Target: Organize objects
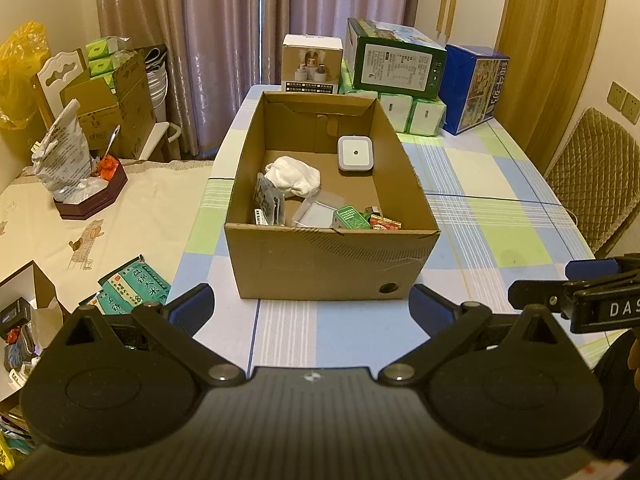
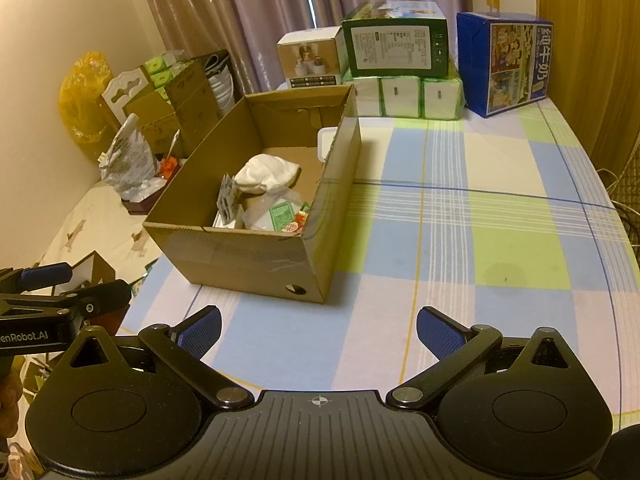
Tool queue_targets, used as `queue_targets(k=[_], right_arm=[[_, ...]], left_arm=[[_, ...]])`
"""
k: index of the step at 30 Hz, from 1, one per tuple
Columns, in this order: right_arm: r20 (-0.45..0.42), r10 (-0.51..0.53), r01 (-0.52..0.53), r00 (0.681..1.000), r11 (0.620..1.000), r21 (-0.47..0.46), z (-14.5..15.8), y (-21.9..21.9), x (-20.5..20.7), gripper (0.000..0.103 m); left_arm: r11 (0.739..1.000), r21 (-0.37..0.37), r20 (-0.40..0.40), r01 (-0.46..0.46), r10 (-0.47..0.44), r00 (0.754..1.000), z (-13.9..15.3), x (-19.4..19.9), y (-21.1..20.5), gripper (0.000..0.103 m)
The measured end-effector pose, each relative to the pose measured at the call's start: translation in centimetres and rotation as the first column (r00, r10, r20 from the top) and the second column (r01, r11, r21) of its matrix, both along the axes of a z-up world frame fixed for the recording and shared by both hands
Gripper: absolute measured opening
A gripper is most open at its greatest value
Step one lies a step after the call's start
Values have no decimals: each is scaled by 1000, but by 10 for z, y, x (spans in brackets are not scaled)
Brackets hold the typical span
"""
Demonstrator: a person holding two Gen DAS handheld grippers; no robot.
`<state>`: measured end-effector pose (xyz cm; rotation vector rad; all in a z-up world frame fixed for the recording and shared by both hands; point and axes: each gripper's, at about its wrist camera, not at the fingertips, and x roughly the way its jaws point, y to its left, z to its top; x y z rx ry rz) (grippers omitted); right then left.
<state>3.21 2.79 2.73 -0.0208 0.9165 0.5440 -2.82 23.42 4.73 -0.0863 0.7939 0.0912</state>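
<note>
Nearest the lens, the left gripper (image 1: pixel 312 308) hangs over the checked tablecloth (image 1: pixel 480 208) with its two blue ribbed pads spread wide and nothing between them. The right gripper (image 2: pixel 318 332) is likewise splayed and empty, its matte black linkages and round pivot housings filling the lower frame; it sits to the right of the left one, each visible at the edge of the other's view.

Just beyond the fingers stands the open cardboard box (image 1: pixel 332 264), a plain brown corrugated carton with a round finger hole low on its near wall. The task's things lie inside it: along the near wall, a small green tin (image 1: pixel 350 218) with a red snack wrapper (image 1: pixel 386 224) just beside it, a clear plastic sleeve (image 1: pixel 316 210) and a grey foil packet (image 1: pixel 270 200) standing on edge. Behind these is a soft crumpled white cloth (image 1: pixel 296 178), and against the right wall a rounded-square white device (image 1: pixel 355 153) (glossy, with a small centre dot).

The cloth on the table is a flat plaid of pale blue, green and cream squares. At its far end stand a white product carton (image 1: pixel 312 64), a green printed carton (image 1: pixel 398 60) stacked on wrapped tissue packs (image 1: pixel 416 114), and a blue milk carton (image 1: pixel 476 88), before pleated mauve curtains (image 1: pixel 200 40).
</note>
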Motion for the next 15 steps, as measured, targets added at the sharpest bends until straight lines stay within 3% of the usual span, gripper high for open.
queue_targets(k=[15], right_arm=[[-3, -3, 3, 1000, 1000, -3, -2, -1, -1, 101]], left_arm=[[1000, -27, 15, 16, -15, 1000, -1, -2, -2, 102]])
